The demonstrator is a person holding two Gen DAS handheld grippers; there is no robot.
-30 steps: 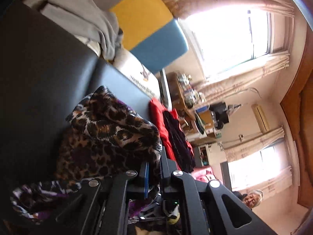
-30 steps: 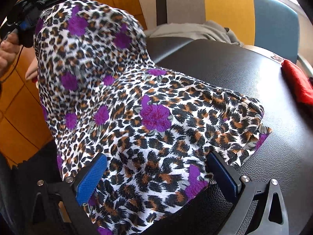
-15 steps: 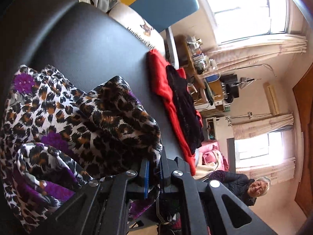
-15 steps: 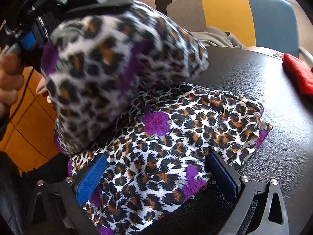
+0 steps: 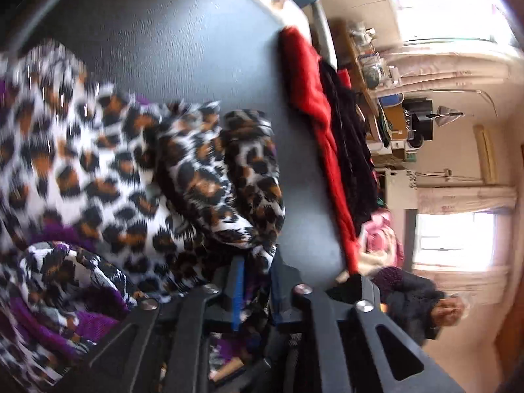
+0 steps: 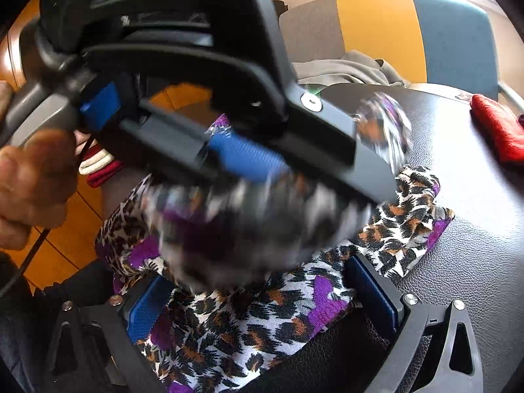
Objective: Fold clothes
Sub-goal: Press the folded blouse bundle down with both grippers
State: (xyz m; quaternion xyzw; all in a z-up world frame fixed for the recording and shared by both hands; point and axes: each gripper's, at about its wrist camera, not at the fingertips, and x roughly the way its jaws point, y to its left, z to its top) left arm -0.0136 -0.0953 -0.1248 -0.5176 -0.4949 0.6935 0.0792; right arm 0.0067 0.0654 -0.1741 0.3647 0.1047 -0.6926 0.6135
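A leopard-print garment with purple flowers (image 6: pixel 249 337) lies on the black leather surface (image 6: pixel 475 229). My left gripper (image 5: pixel 257 283) is shut on a fold of that garment (image 5: pixel 209 180) and carries it, blurred, over the part that lies flat. In the right wrist view the left gripper (image 6: pixel 370 167) crosses the upper frame, held by a hand (image 6: pixel 29 183). My right gripper (image 6: pixel 262 298) is open, its blue pads (image 6: pixel 371 288) on either side of the garment's near edge, resting on the cloth.
A red cloth (image 5: pixel 314 124) and a black one (image 5: pixel 353 150) lie at the surface's far edge. A grey garment (image 6: pixel 347 68) lies by a grey, yellow and blue chair (image 6: pixel 393 29). A person (image 5: pixel 422 301) sits in the room behind. Orange wood panels (image 6: pixel 72 229) are at the left.
My left gripper has swung the held fold down and across over the flat part of the garment, towards the right gripper. The right gripper has stayed in place, open.
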